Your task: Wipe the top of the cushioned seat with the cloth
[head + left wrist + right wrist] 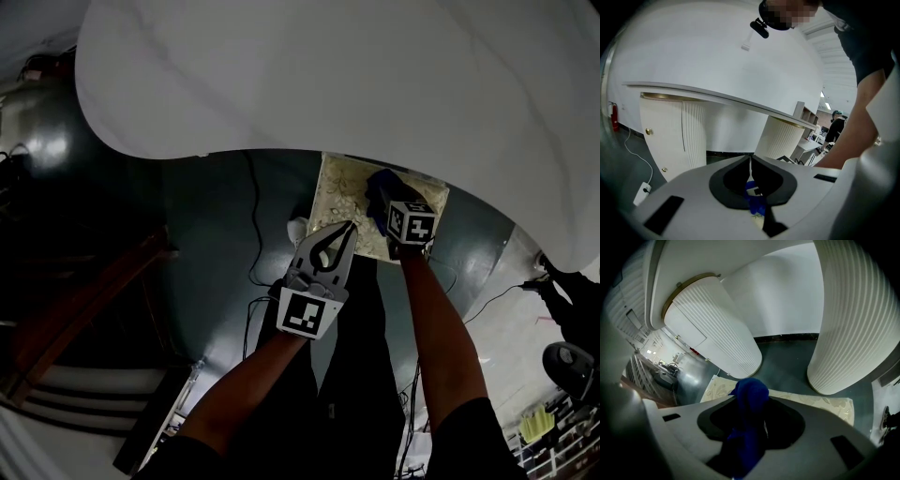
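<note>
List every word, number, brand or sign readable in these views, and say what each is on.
No readable text in any view.
Left tongs, left cube: black-and-white square marker, no letters.
Right tongs, right cube: same kind of marker, no letters.
Red canister by the wall, left gripper view: any label is too small to read.

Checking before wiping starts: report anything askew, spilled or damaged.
Nothing spilled or damaged. The dark blue cloth is bunched in the right tongs over the cream floral cushioned seat, partly hidden by the white tabletop.
</note>
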